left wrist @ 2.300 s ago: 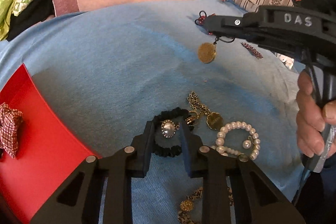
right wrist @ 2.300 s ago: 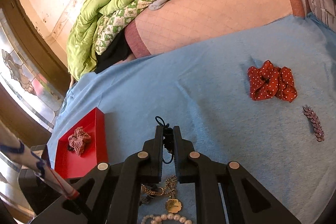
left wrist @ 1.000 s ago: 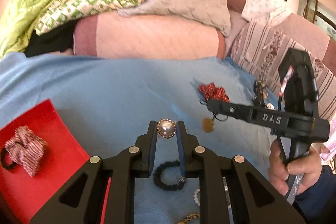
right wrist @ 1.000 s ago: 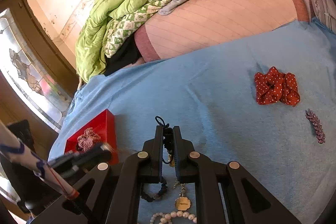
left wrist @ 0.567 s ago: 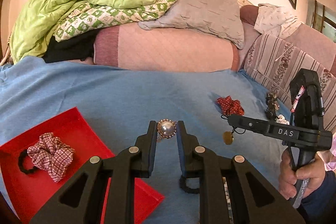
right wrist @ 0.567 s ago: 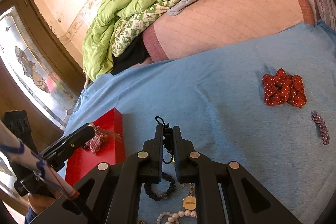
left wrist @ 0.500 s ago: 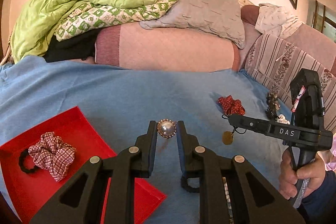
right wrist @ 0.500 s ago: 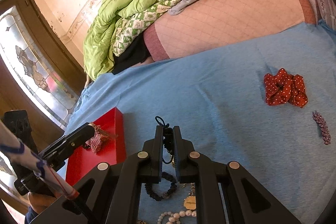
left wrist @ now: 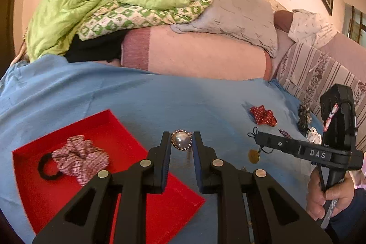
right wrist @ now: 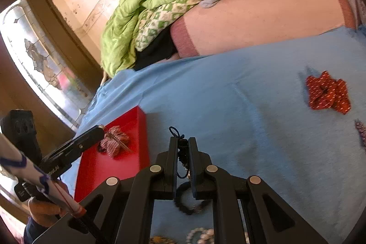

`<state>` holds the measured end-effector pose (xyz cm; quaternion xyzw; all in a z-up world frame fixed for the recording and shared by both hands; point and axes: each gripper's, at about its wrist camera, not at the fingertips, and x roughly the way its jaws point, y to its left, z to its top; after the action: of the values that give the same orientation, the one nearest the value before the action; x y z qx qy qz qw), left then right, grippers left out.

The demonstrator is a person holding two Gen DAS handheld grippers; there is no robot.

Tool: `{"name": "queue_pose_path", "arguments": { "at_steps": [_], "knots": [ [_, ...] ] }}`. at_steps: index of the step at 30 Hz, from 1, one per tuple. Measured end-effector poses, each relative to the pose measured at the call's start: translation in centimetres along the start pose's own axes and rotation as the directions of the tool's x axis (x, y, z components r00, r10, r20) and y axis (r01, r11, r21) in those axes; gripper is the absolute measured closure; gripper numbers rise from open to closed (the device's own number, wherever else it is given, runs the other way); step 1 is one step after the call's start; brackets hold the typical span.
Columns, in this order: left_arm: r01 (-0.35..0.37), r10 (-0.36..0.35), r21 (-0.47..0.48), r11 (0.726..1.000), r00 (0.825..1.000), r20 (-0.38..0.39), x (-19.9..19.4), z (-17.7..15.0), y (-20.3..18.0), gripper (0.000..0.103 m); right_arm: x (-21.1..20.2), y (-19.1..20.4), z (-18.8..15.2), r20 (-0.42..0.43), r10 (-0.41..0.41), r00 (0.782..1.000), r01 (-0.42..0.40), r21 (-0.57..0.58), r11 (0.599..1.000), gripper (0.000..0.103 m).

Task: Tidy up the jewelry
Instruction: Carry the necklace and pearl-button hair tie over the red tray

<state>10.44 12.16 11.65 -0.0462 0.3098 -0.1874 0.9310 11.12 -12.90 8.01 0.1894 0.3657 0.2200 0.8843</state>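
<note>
Carry step, by my reading: both tools loaded, red tray (left wrist: pixel 160 209) the likely drop point. Left gripper (left wrist: pixel 181 141) clamped on a pearl brooch (left wrist: pixel 181 140), round, rhinestone-rimmed, pinched at the very fingertips and held above the blue bedspread (left wrist: pixel 148 102) just off the tray's right edge. Right gripper (right wrist: pixel 183 152) closed on a dark cord (right wrist: pixel 181 152); a knotted loop sticks out past the tips, and in the left view a gold pendant (left wrist: pixel 252 156) hangs below it, clear of the cloth. Tray sits near left on the bed, holding a plaid scrunchie (left wrist: pixel 80 159) with a black hair tie (left wrist: pixel 44 170) touching it; right half of the tray floor bare. Next move, as a judgement: bring the brooch leftward over that bare floor, lower, then ease the jaws apart; grip is at the tips only, so a jolt could drop it short. The pendant swings free and could snag the tray wall if brought in low. Not yet sorted, on the bedspread: red polka-dot scrunchie (right wrist: pixel 328 96) far right, a small beaded clip (right wrist: pixel 361 129) just near of it, a black beaded bracelet (right wrist: pixel 187 205) and a pearl bracelet (right wrist: pixel 201 234) below the right tool. Room: pink bolster (left wrist: pixel 201 54) at the far edge, green quilt (left wrist: pixel 96 4) and grey pillow (left wrist: pixel 240 13) piled on it, striped sofa (left wrist: pixel 320 74) right, stained-glass window (right wrist: pixel 39 61) left.
</note>
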Motion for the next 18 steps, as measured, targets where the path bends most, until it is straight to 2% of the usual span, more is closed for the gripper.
{"name": "queue_pose_path", "arguments": {
  "at_steps": [10, 18],
  "knots": [
    [-0.054, 0.056, -0.077, 0.996, 0.998, 0.020, -3.5, -0.6, 5.1, 0.085, 1.5, 4.9, -1.8, -0.048, 0.084, 0.995, -0.085, -0.024, 0.996, 0.093],
    [-0.121, 0.125, -0.190, 0.974, 0.992, 0.007, -5.2, -0.8, 10.4, 0.085, 3.1, 8.8, -2.3, -0.090, 0.140, 0.986, -0.142, -0.025, 0.990, 0.093]
  ]
}}
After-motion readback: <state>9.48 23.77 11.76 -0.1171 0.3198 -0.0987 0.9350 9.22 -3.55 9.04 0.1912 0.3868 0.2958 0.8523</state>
